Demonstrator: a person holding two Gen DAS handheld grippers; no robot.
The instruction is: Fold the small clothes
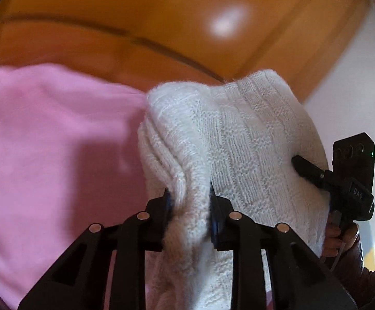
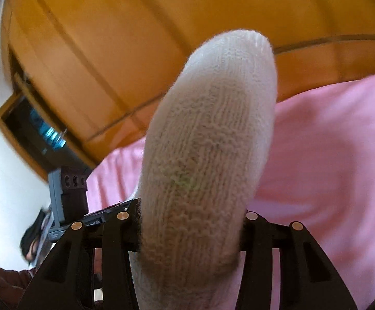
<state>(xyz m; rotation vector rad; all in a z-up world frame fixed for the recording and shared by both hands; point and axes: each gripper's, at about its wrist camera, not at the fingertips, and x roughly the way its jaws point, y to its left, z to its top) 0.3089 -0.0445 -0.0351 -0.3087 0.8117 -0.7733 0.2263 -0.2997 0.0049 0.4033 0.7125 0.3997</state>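
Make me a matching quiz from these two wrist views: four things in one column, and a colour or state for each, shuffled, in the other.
Things:
1. white knitted garment
2. pink cloth spread beneath
3. glossy wooden board behind
4. left gripper

Descriptions:
A. orange-brown with a bright glare spot
B. clamped on a bunched fold of knit
C. cream, ribbed, lifted off the surface, held at two places
D. lying flat, soft pink

Pairs: 1-C, 2-D, 3-A, 4-B. The right gripper holds the same garment's other end.
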